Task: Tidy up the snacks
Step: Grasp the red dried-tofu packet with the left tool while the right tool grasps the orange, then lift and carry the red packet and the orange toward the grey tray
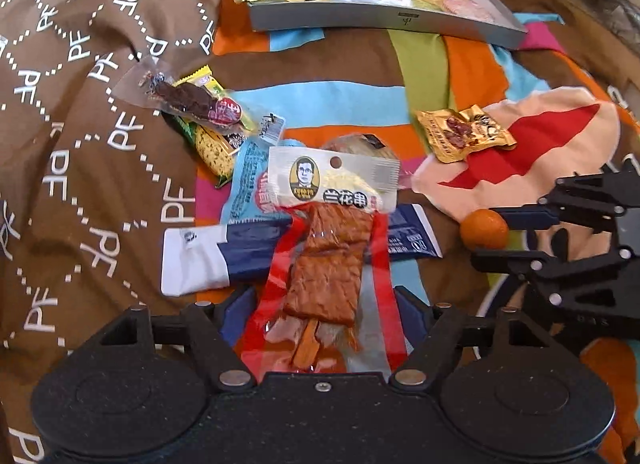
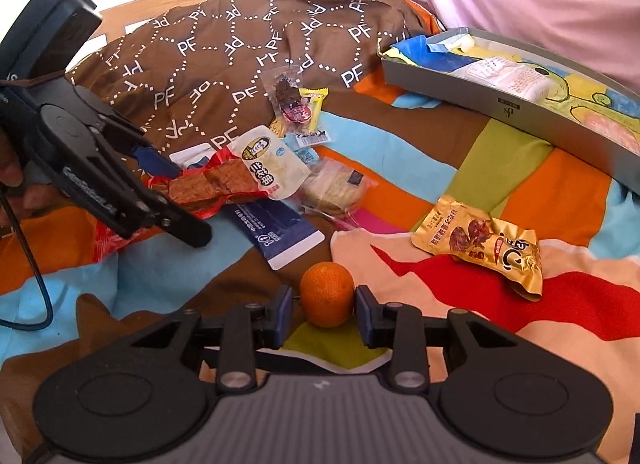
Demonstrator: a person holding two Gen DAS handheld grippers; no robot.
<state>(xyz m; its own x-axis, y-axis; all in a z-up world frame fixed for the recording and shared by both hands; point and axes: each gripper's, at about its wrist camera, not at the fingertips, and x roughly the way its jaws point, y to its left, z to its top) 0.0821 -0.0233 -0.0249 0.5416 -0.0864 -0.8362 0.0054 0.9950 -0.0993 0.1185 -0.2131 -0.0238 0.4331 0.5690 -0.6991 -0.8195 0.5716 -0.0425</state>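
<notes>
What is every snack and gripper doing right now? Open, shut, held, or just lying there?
Left gripper: fingers either side of the skewer packet, grip unclear.
Skewer packet: sealed, between the left fingers.
Right gripper: open, straddling the orange.
Orange: whole, unpeeled, on the blanket.
Gold packet: sealed, crumpled, lying alone.
Grey box: lid off, packets inside.
Blue-and-white packet: flat, under the skewer packet.

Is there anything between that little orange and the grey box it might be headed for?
Probably nothing that blocks it. The orange sits between the fingers of the right hand-held gripper. On the blanket toward the grey box lies only a flat gold packet, off to the right, easily passed over if lifted.
</notes>
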